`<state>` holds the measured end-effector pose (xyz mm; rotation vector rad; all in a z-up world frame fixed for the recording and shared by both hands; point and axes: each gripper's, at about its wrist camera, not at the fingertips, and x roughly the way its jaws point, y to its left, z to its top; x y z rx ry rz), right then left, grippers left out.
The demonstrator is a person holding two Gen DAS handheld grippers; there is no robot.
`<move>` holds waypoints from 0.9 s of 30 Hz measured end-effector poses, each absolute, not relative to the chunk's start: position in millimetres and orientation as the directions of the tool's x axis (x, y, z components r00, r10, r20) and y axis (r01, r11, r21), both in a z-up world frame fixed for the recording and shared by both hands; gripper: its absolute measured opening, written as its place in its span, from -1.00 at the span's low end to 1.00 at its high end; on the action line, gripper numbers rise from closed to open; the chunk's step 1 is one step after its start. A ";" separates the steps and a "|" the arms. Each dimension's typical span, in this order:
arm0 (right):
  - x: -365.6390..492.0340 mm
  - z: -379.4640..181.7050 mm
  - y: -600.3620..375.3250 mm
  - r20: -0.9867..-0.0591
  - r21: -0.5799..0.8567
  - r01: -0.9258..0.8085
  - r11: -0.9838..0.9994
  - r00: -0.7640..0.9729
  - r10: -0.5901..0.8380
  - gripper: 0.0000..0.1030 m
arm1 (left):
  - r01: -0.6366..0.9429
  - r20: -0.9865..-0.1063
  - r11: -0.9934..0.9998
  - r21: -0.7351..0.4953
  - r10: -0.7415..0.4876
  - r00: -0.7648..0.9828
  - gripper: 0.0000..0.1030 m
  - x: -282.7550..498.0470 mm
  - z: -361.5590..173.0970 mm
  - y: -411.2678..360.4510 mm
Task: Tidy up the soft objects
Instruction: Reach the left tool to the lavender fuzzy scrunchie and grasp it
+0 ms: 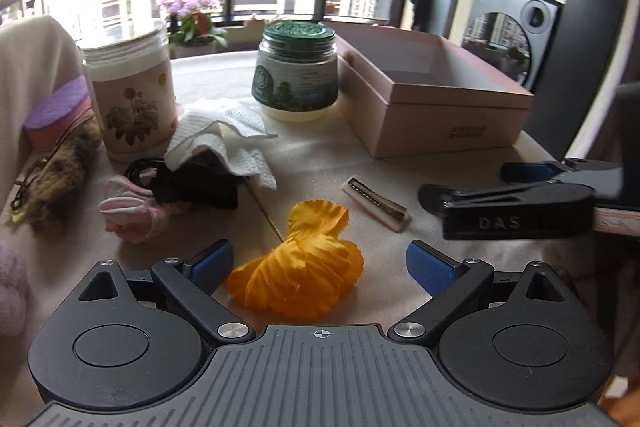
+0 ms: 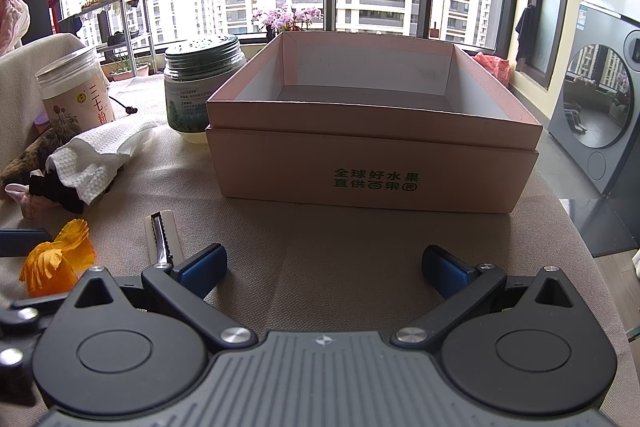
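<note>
An orange fabric flower [image 1: 300, 263] lies on the beige tablecloth between the tips of my open left gripper [image 1: 320, 261]; the fingers do not touch it. It also shows at the left of the right wrist view [image 2: 56, 263]. A white paper towel [image 1: 224, 135] covers a black item, with a pink cloth [image 1: 132, 215] and a brown furry toy [image 1: 60, 167] to its left. The open pink box [image 2: 372, 155] stands straight ahead of my right gripper [image 2: 324, 267], which is open and empty above bare cloth. The right gripper also appears in the left wrist view [image 1: 472, 183].
A hair clip [image 1: 376, 203] lies between flower and box. A floral white-lidded jar [image 1: 132, 95] and a green-lidded jar [image 1: 296, 71] stand behind the towel. A purple pad [image 1: 56, 107] rests at the far left. A washing machine [image 2: 600, 107] stands beyond the table's right edge.
</note>
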<state>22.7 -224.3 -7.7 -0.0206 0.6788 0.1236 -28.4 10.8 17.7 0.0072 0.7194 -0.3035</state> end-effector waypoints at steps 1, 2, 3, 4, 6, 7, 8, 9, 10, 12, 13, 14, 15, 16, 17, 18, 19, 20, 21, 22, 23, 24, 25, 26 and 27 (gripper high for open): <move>22.6 -7.6 -224.3 -0.628 0.020 -0.123 0.992 0.770 0.108 1.00 | 0.281 -0.644 0.956 -0.088 -0.270 0.716 0.92 -32.6 21.2 15.2; 23.2 -7.0 -224.9 -0.634 0.020 -0.133 0.991 0.765 0.115 1.00 | 0.280 -0.636 0.957 -0.074 -0.262 0.726 0.92 -38.0 25.4 20.4; 25.3 -5.5 -225.9 -0.646 0.020 -0.147 0.989 0.753 0.125 1.00 | 0.273 -0.627 0.960 -0.057 -0.247 0.739 0.92 -43.4 30.0 26.6; 28.3 -3.7 -226.5 -0.662 0.021 -0.156 0.988 0.738 0.131 1.00 | 0.255 -0.616 0.966 -0.035 -0.222 0.756 0.92 -48.2 35.8 35.8; 32.6 -2.3 -225.9 -0.684 0.023 -0.163 0.986 0.717 0.134 1.00 | 0.197 -0.593 0.980 0.004 -0.156 0.790 0.92 -55.3 47.0 56.5; 36.6 -3.4 -224.4 -0.689 0.023 -0.161 0.987 0.713 0.133 1.00 | 0.163 -0.580 0.986 0.019 -0.122 0.806 0.92 -57.6 52.4 68.8; 37.6 -3.3 -223.8 -0.694 0.022 -0.161 0.987 0.708 0.132 1.00 | 0.131 -0.568 0.991 0.028 -0.092 0.818 0.92 -57.9 56.7 80.6; 38.3 -3.2 -223.6 -0.699 0.020 -0.164 0.986 0.703 0.131 1.00 | 0.093 -0.561 0.995 0.032 -0.059 0.826 0.92 -56.7 60.8 93.5; 40.7 -2.8 -222.4 -0.707 0.020 -0.168 0.986 0.695 0.133 1.00 | 0.046 -0.557 0.998 0.031 -0.021 0.830 0.92 -56.2 63.7 106.7; 44.1 -1.0 -221.4 -0.719 0.022 -0.171 0.985 0.681 0.134 1.00 | -0.044 -0.544 0.999 0.031 0.054 0.838 0.92 -55.5 66.8 130.9; 45.7 -0.3 -220.2 -0.720 0.021 -0.171 0.985 0.681 0.133 1.00 | -0.093 -0.537 0.995 0.035 0.098 0.838 0.92 -55.3 67.1 144.4; 44.0 -0.9 -219.5 -0.715 0.019 -0.172 0.985 0.686 0.134 1.00 | -0.137 -0.533 0.990 0.041 0.138 0.835 0.92 -54.5 66.2 154.4; 42.8 -2.1 -218.9 -0.707 0.019 -0.173 0.985 0.694 0.135 1.00 | -0.183 -0.537 0.982 0.042 0.177 0.825 0.92 -54.0 65.0 167.3; 39.6 -2.5 -221.2 -0.698 0.019 -0.175 0.984 0.703 0.138 1.00 | -0.222 -0.545 0.974 0.036 0.205 0.813 0.92 -52.4 63.2 177.5; 38.7 -3.1 -221.3 -0.693 0.019 -0.176 0.984 0.707 0.140 1.00 | -0.252 -0.558 0.967 0.028 0.224 0.799 0.92 -49.9 59.8 186.7; 38.2 -3.1 -221.6 -0.692 0.020 -0.176 0.984 0.708 0.141 1.00 | -0.278 -0.577 0.960 0.018 0.237 0.781 0.92 -47.9 54.4 195.4; 38.0 -3.2 -221.5 -0.691 0.020 -0.177 0.984 0.709 0.141 1.00 | -0.293 -0.598 0.956 0.005 0.237 0.765 0.92 -45.7 49.8 201.8; 38.3 -3.3 -221.9 -0.690 0.020 -0.178 0.984 0.710 0.142 1.00 | -0.294 -0.617 0.956 -0.014 0.223 0.754 0.92 -43.5 45.5 206.0; 38.3 -3.3 -222.3 -0.690 0.020 -0.179 0.984 0.710 0.143 1.00 | -0.286 -0.630 0.957 -0.039 0.199 0.751 0.92 -43.5 42.6 208.4; 38.4 -3.0 -222.8 -0.690 0.020 -0.183 0.983 0.709 0.146 1.00 | -0.271 -0.635 0.960 -0.064 0.170 0.753 0.92 -43.4 41.2 207.6; 38.8 -2.7 -222.9 -0.691 0.020 -0.187 0.982 0.707 0.149 1.00 | -0.252 -0.634 0.964 -0.084 0.144 0.760 0.92 -43.4 40.5 206.3; 39.3 -2.5 -222.9 -0.692 0.020 -0.193 0.981 0.705 0.153 1.00 | -0.229 -0.629 0.969 -0.096 0.119 0.768 0.92 -45.5 39.3 202.3; 39.1 -1.7 -223.3 -0.693 0.023 -0.198 0.980 0.703 0.158 0.99 | -0.208 -0.628 0.973 -0.102 0.100 0.772 0.92 -43.1 38.3 198.2; 38.8 -1.2 -223.3 -0.694 0.024 -0.202 0.979 0.701 0.162 0.98 | -0.191 -0.629 0.976 -0.103 0.085 0.773 0.92 -41.4 37.9 194.9; 38.4 -0.7 -223.3 -0.694 0.025 -0.206 0.978 0.701 0.165 0.97 | -0.172 -0.636 0.980 -0.099 0.071 0.768 0.92 -42.0 36.1 187.3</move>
